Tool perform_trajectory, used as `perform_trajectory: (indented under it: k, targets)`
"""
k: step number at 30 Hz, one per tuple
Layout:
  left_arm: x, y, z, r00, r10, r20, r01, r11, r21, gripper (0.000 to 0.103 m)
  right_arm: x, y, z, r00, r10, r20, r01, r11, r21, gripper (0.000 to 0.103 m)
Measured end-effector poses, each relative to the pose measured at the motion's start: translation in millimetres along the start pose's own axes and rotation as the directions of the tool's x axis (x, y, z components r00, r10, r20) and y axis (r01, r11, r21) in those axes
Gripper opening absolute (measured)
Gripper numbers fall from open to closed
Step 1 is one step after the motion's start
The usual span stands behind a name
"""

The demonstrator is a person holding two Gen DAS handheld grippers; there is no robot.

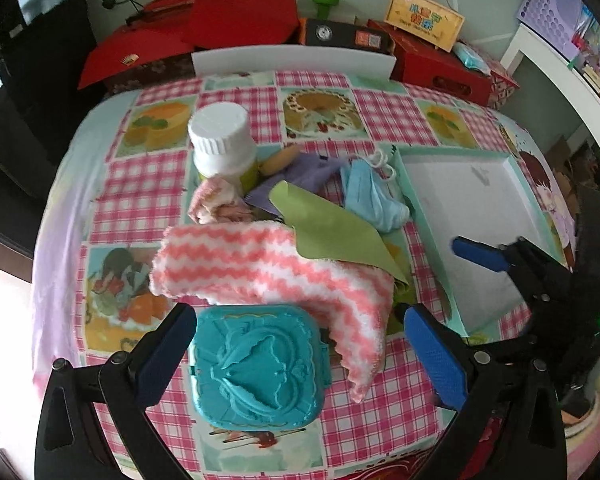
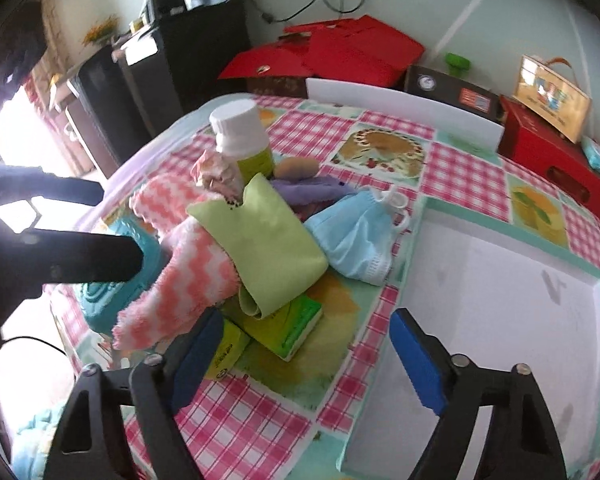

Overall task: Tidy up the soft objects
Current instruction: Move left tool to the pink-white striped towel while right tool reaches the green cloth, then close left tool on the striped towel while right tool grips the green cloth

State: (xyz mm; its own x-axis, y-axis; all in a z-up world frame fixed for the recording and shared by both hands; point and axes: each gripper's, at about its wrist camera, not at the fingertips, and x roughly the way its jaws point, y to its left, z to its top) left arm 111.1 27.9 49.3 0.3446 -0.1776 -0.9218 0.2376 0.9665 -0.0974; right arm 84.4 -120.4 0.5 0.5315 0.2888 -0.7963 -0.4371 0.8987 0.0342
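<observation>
Left claw point(image 1: 300, 344): matte black plastic frame, two angled arms with slot-shaped cut-outs.
Left claw fingers point(image 1: 436, 360): bright blue textured pads on the inner faces; the other pad looks darker, in shadow.
Left claw fasteners: round silver screw heads at the arm joints.
Right claw point(image 2: 306, 360): same black frame with slotted arms and silver pivot screws.
Right claw fingers point(image 2: 418, 364): blue pads with a fine dotted grain.
Right claw seen from the left camera: black body with a small green light on its side.
</observation>
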Motion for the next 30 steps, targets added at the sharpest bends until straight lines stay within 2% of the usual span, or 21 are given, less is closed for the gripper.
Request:
perform_trajectory:
  k: [8, 15, 22, 27, 30]
  targets:
    - [11.0, 2.0, 3.3, 0.999, -0.002, -0.04, 0.002, 1.0, 0.011, 0.103, 19.7, 8.4, 5.2, 0.999, -0.035, 0.02, 0.037, 0.995, -0.09, 0.071]
    - [19.7, -1.2, 9.0, 0.997, -0.011, -0.08, 0.014, 0.999, 0.038, 0.103, 30.8, 9.1, 11.0, 0.998, -0.008, 0.059, 0.016, 0.991, -0.133, 0.051]
    - [33.5, -5.7, 18.5, 0.993, 0.013, -0.113, -0.005, 0.997, 0.072, 0.103, 30.8, 1.3, 14.9, 0.992, 0.053, 0.111, -0.041, 0.994, -0.104, 0.021]
    - [45.8, -10.9, 27.6, 0.989, 0.045, -0.145, -0.029, 0.994, 0.106, 0.103, 28.1, -9.7, 17.2, 0.988, 0.074, 0.137, -0.068, 0.997, -0.041, 0.015]
    - [56.3, -15.6, 31.4, 0.981, 0.078, -0.176, -0.055, 0.99, 0.13, 0.102, 25.9, -13.6, 17.5, 0.985, 0.085, 0.154, -0.082, 0.996, -0.025, 0.015]
